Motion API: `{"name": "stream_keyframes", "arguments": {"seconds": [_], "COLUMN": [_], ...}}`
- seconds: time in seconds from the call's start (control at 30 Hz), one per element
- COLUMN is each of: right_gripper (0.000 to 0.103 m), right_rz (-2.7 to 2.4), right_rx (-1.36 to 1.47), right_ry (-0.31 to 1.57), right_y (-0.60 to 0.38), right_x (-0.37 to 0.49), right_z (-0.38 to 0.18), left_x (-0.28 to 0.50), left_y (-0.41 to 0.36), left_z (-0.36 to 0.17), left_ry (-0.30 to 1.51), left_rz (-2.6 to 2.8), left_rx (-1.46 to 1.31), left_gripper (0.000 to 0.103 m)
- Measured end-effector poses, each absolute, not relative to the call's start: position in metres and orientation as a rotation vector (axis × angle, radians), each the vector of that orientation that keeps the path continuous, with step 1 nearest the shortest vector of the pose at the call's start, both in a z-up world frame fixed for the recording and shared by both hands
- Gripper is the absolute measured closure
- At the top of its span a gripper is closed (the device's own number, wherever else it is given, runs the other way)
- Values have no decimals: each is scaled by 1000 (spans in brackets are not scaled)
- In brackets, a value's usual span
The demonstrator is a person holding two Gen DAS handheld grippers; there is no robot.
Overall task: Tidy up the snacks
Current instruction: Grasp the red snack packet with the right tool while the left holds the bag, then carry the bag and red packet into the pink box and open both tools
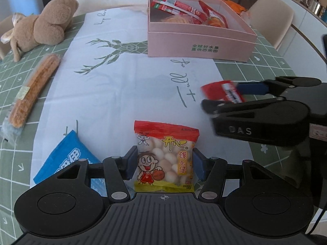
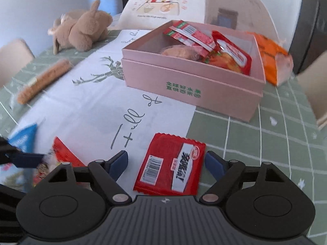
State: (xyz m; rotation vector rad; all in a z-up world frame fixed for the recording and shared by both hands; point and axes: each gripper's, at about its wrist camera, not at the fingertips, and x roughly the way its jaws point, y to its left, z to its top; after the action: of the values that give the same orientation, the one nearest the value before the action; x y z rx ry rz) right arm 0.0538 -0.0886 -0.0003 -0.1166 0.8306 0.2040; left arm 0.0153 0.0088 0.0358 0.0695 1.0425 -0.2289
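Left wrist view looks up a table (image 1: 235,69) with a green checked cloth and a white runner (image 1: 126,85) toward a pink box (image 1: 201,43), open at the top, standing at the far right of the runner. Inside it lie several red sachets (image 1: 175,5) leaning on the back wall, a red packet with orange contents (image 1: 214,18) and a pale round snack (image 1: 173,19) only partly seen below them. Behind the box's far corner sits an orange bag (image 2: 269,59), outside it. Close to the camera, the left gripper (image 1: 162,163) has its blue pads pressed on both sides of a clear bag of white puffed balls (image 1: 164,157) with a red top and a cartoon child, held upright between them. A blue packet (image 1: 67,159) lies flat just left of that gripper, and a long orange stick snack in clear wrap (image 1: 32,94) lies well to the left near a brown plush toy (image 1: 47,24). Right wrist view shows the right gripper (image 2: 166,163) with a flat red packet bearing a barcode (image 2: 169,165) between its fingers; the jaws stand half wide, the right pad at the packet's edge and the left pad with a gap, so a firm grip cannot be told. That packet sits on the runner's edge, well short of the box.
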Motion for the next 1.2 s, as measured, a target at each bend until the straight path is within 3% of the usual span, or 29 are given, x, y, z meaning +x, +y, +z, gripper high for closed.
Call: {"name": "stream_keyframes", "arguments": {"seconds": [0.03,0.13,0.4,0.53,0.67,0.87,1.0,1.2], "right_gripper": [46,51,52,52,52,52,51,51], "right_rz": [220,253,149,92,52,16,14,3], "right_rx": [-131,-131,-86,-77,-43,14,10,-2], "right_ry": [829,861,871,842,811,786,778,791], "right_y": [-89,-98,-152,-176,-195,-200,-188,-182], "right_x": [52,48,31,24,18,21,26,30], "right_z": [2,7,20,28,37,47,48,45], "left_x": [16,18,23,25,42,134,192,174], "left_y": [10,13,10,13,12,-1,-9,23], "left_z": [36,37,38,42,76,145,121,102], "left_ry": [1044,1053,1081,1079,969,756,884,843], "left_rz": [-231,-237,-222,-252,-311,-392,-393,-421], "left_rx": [61,33,39,-34,-79,-168,-156,-250], "left_gripper": [42,42,42,46,47,42,44,44]}}
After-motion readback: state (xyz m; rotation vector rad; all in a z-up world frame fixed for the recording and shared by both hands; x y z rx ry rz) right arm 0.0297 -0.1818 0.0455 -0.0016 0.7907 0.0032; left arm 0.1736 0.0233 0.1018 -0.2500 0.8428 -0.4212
